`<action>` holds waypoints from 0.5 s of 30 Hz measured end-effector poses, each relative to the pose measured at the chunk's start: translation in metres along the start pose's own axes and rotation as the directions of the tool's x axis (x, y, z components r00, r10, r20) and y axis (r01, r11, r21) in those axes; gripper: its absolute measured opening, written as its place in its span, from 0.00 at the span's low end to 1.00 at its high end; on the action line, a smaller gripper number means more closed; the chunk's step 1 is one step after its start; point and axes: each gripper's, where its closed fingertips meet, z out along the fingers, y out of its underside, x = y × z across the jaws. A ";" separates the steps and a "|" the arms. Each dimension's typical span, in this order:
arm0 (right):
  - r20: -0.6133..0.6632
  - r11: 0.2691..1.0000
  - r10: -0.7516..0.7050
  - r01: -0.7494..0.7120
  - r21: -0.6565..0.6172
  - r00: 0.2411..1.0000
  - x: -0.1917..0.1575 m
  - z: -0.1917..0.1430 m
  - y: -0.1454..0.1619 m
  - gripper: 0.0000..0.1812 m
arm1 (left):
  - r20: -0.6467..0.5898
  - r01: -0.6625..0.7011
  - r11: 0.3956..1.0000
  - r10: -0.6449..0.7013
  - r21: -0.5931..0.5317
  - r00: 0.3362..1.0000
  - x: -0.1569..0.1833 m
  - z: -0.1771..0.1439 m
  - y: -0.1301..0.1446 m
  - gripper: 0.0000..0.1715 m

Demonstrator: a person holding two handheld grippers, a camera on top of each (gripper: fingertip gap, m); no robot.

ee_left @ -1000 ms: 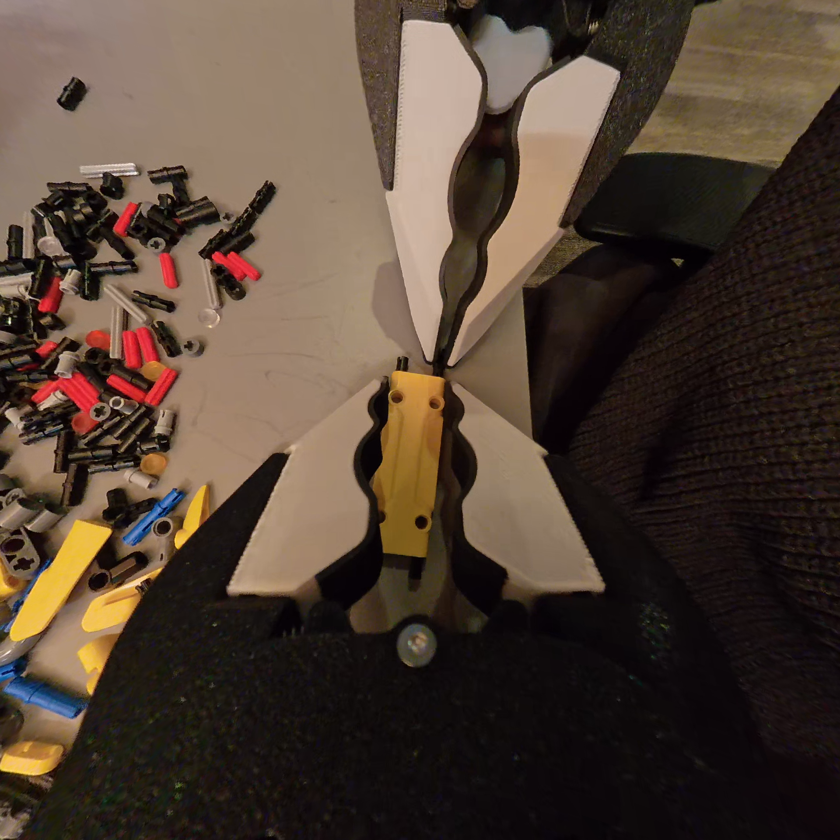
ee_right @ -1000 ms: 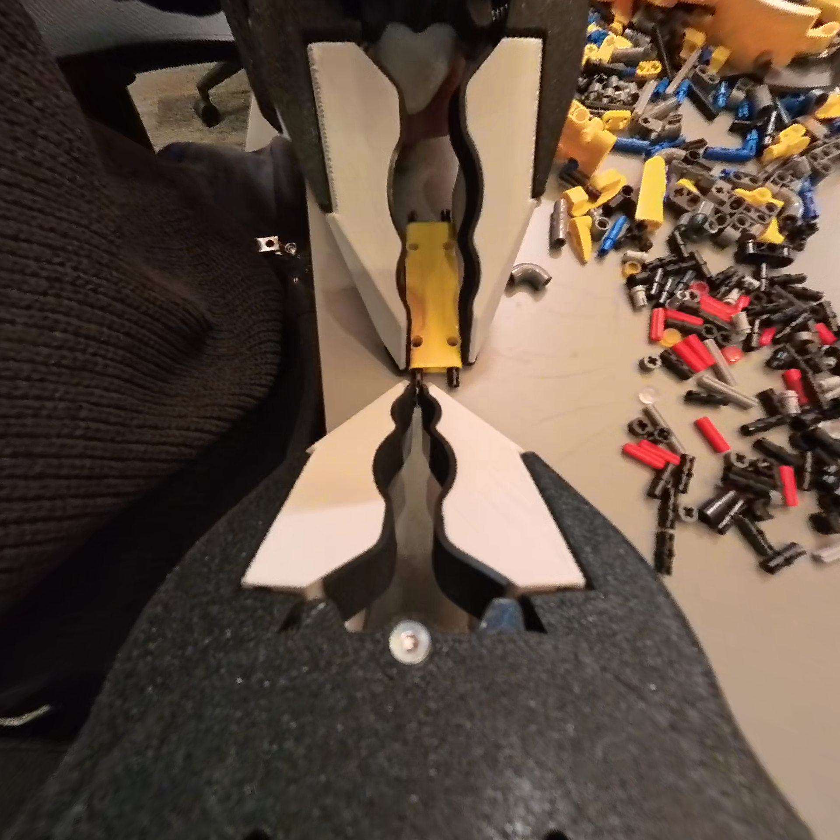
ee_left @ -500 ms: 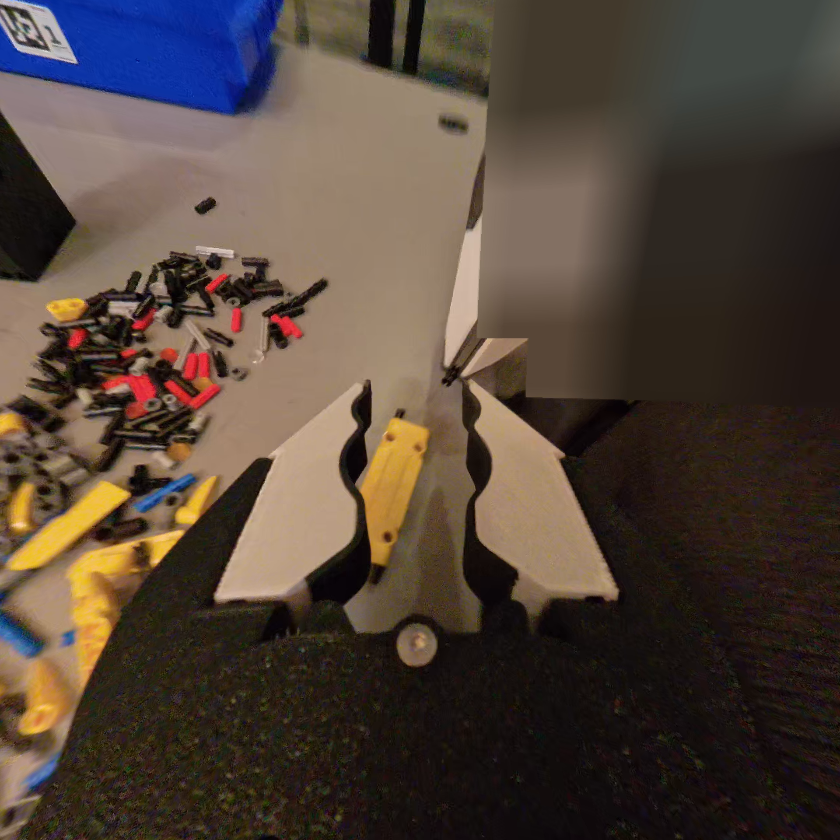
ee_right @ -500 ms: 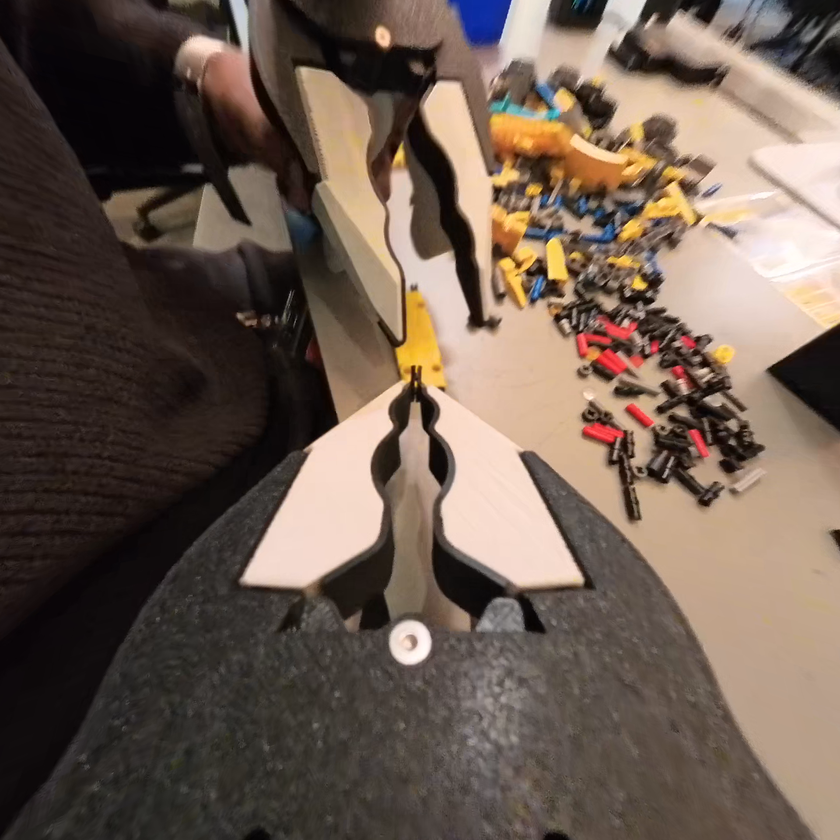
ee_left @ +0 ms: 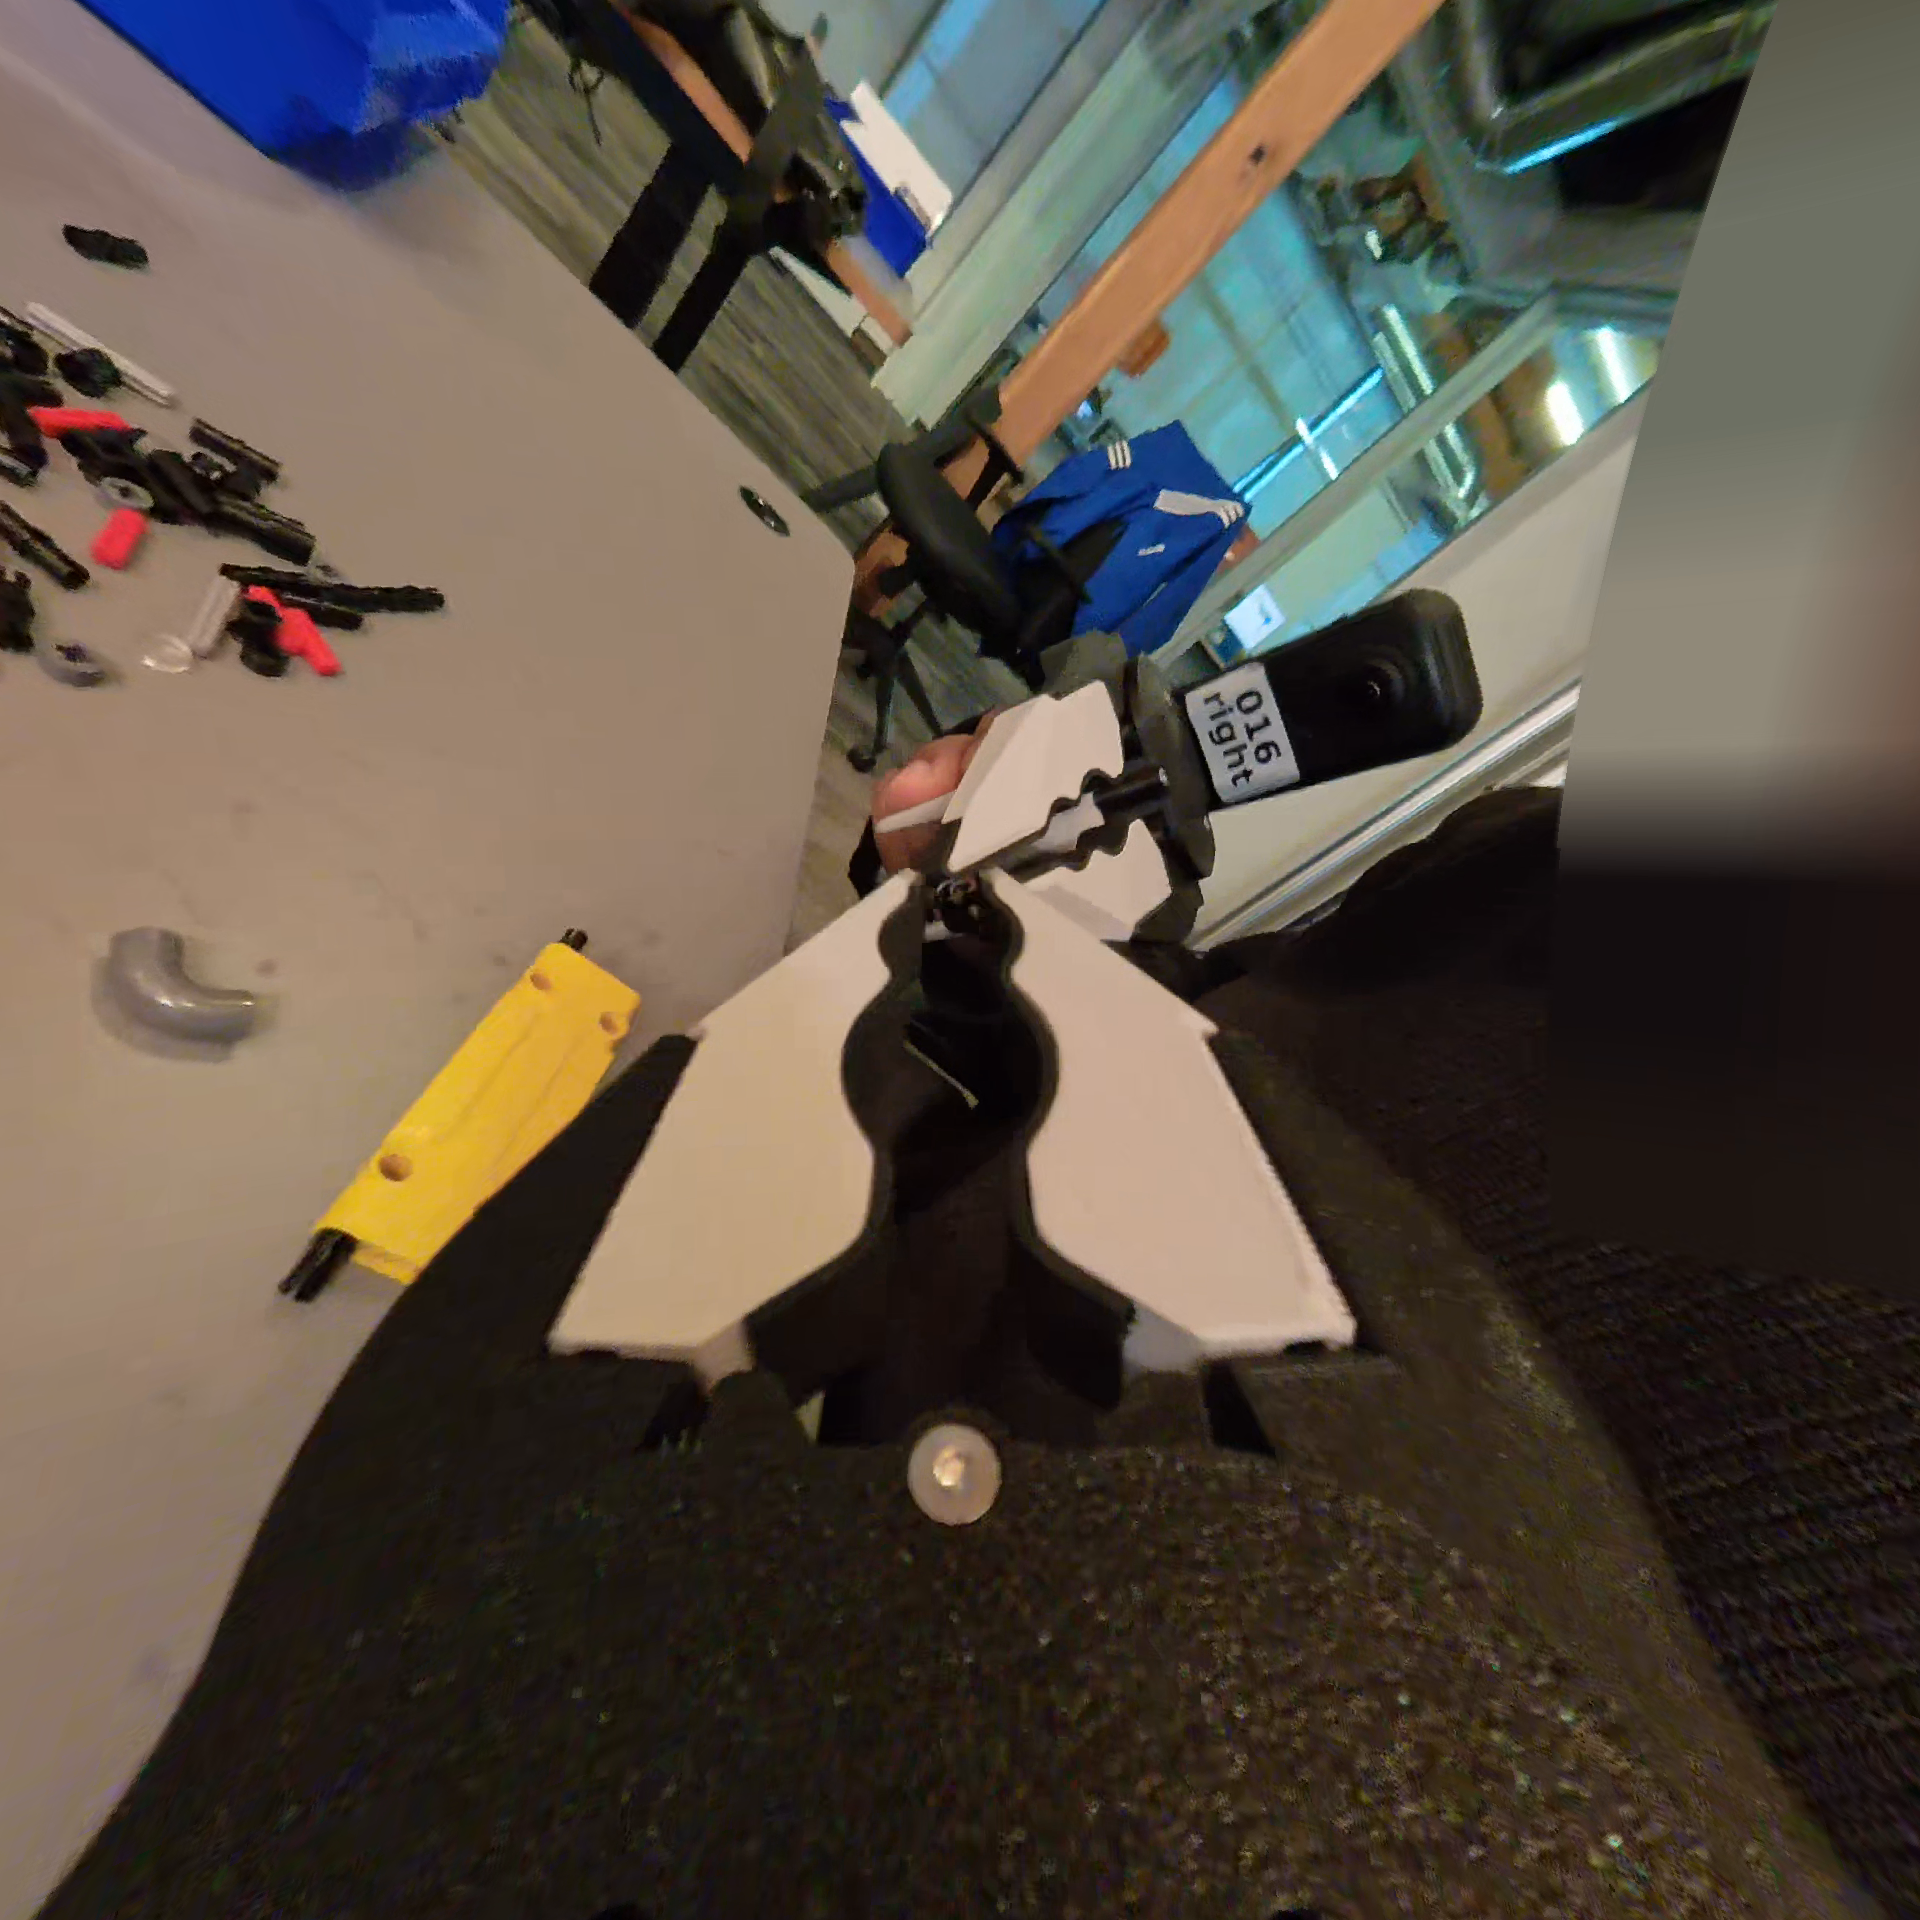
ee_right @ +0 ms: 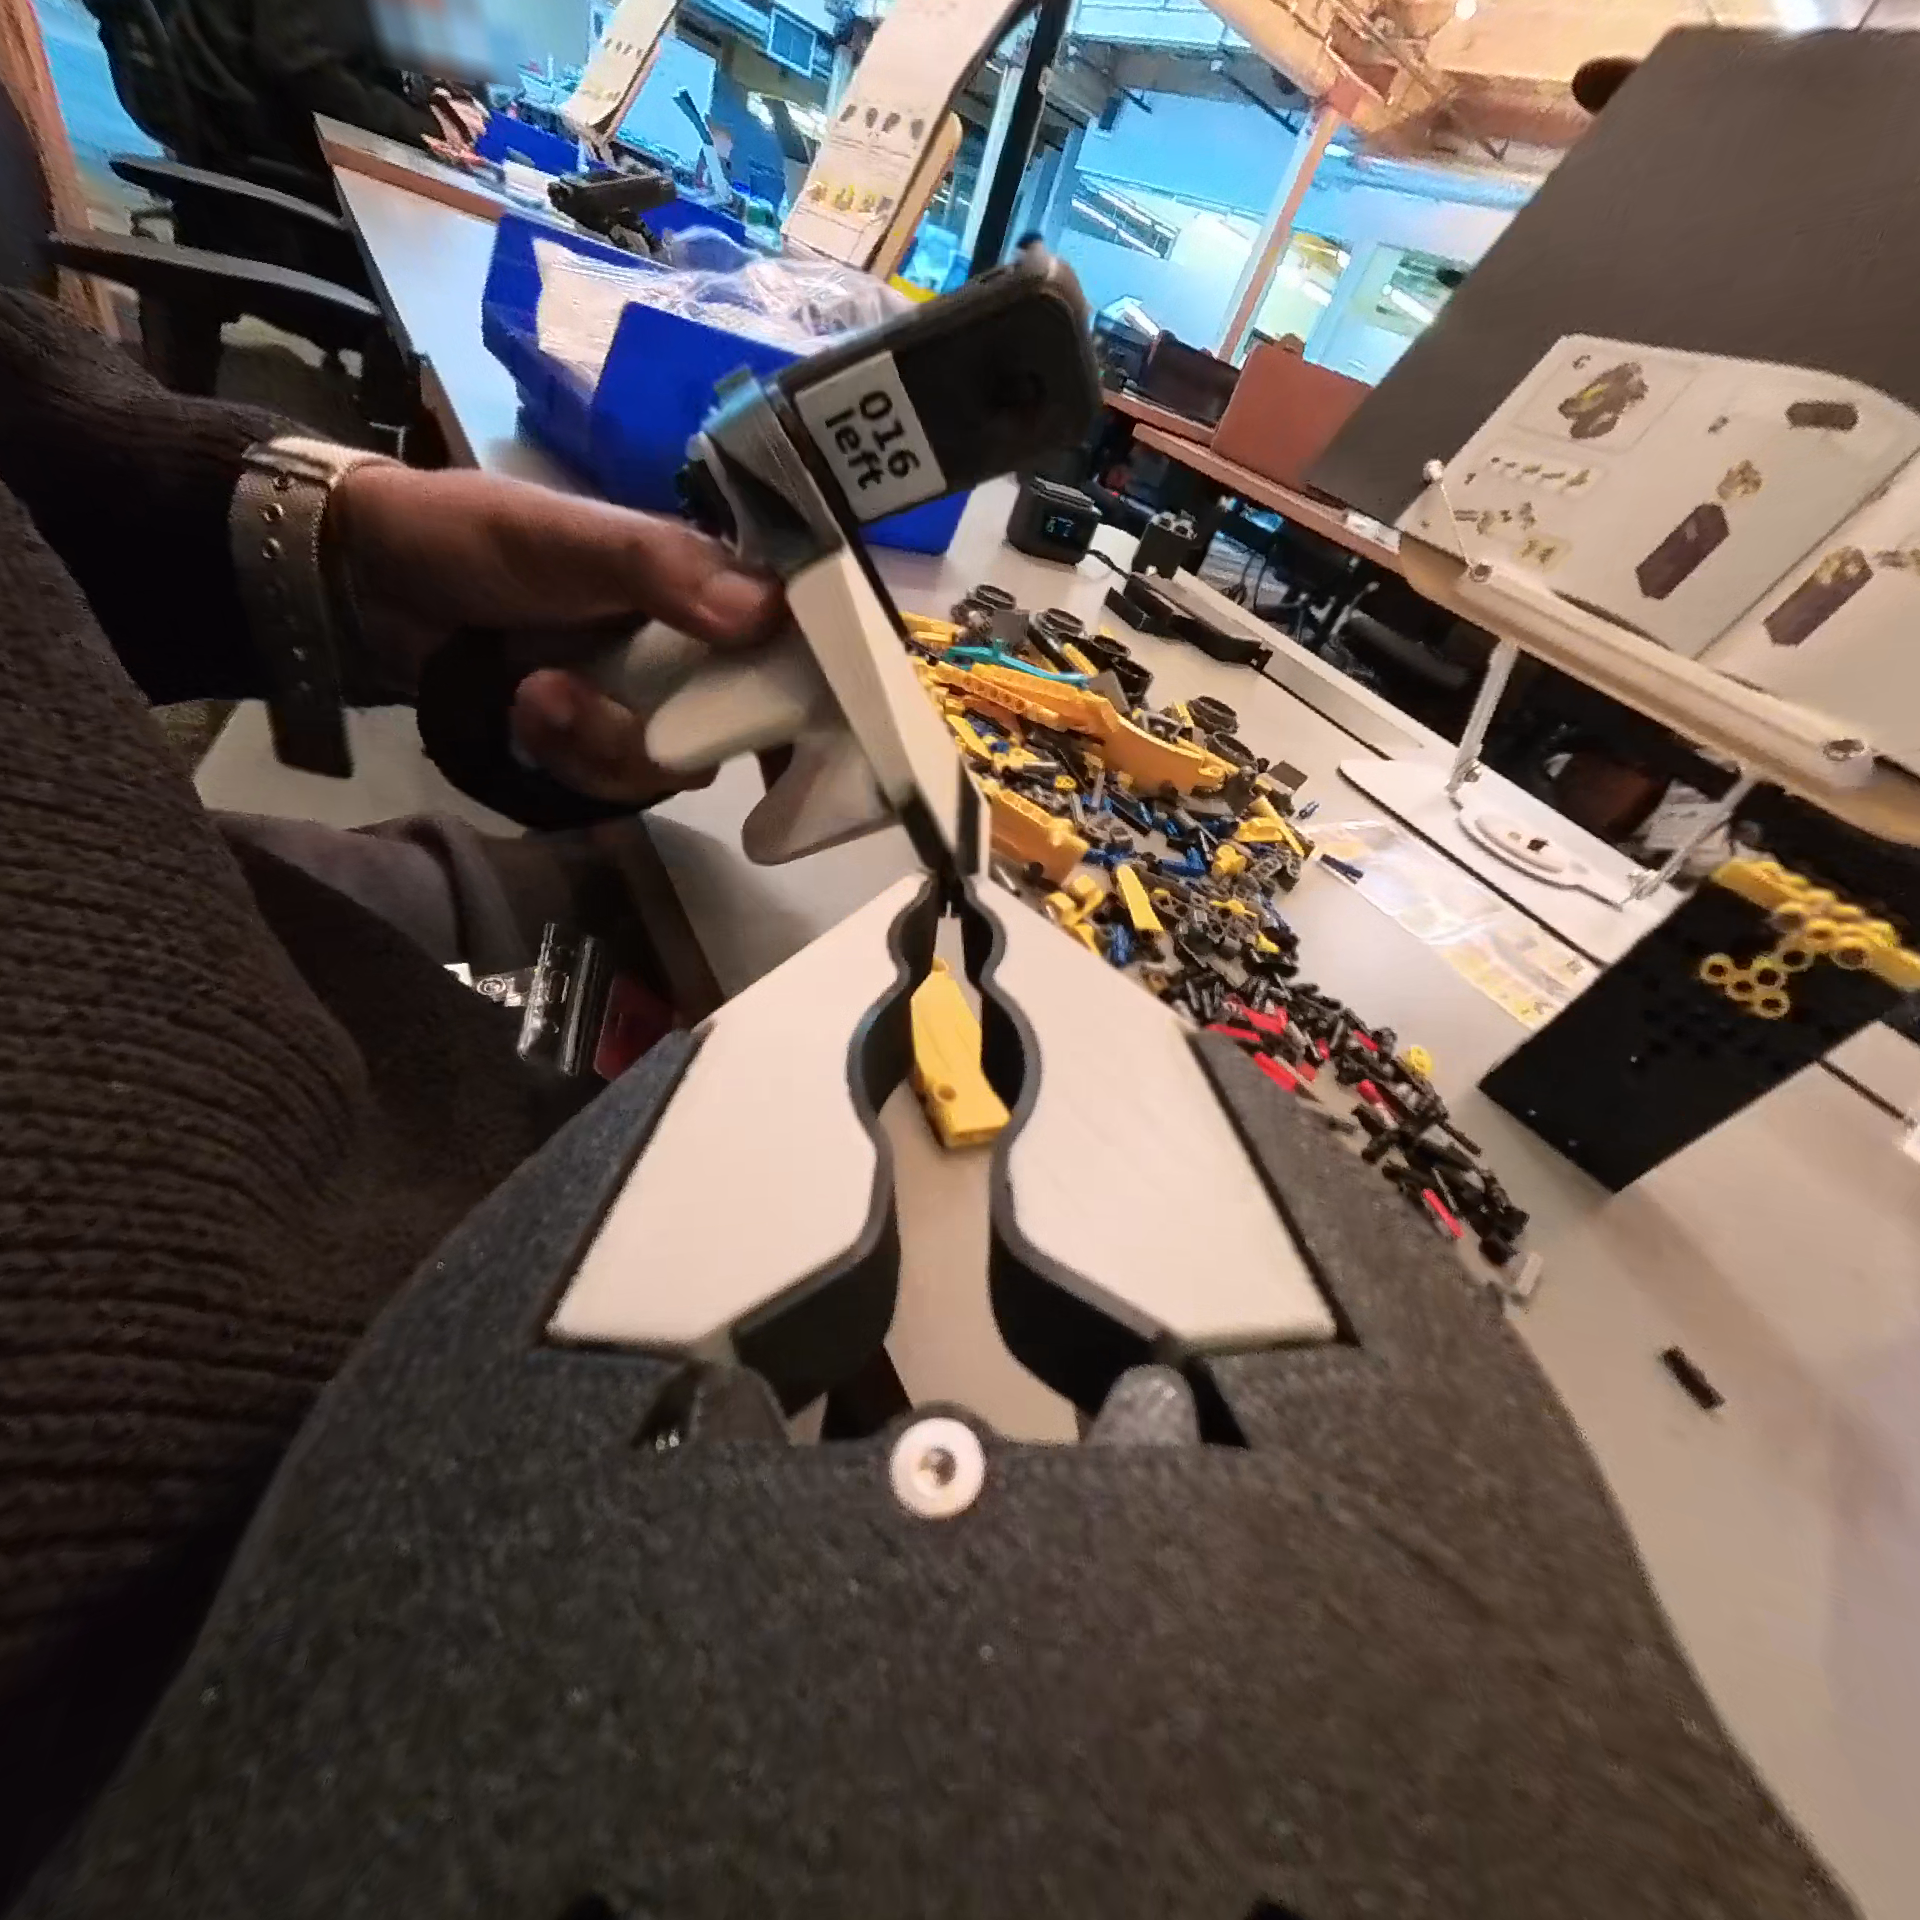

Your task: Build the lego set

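The yellow beam, clamped in the left tool a second ago, now lies flat on the grey counter, near its right edge. That tool has lifted clear of the beam and narrowed. The beam has round holes near each end and black pins poking from both ends. In the right wrist view, it shows through the gap between the right tool's fingers, lying on the counter below them.

The two tools meet tip to tip above the counter's near edge. The left tool's tips are pinched on a small black pin. The right tool's fingers are drawn together, with its tips touching the same spot. I cannot tell whether it grips the pin too. A person's hand holds the left tool's handle.

A grey elbow piece lies just left of the beam. Farther left is a scatter of black and red pins. Beyond them a pile of yellow, blue and black parts spreads across the counter. At the far side are a blue bin and an open instruction booklet on a stand. A black perforated board stands at the right.
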 end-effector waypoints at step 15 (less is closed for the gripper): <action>-0.032 0.988 -0.093 0.096 0.120 0.995 -0.016 -0.012 -0.032 0.04 | -0.259 0.228 0.967 -0.191 0.119 0.947 0.036 -0.007 -0.001 0.03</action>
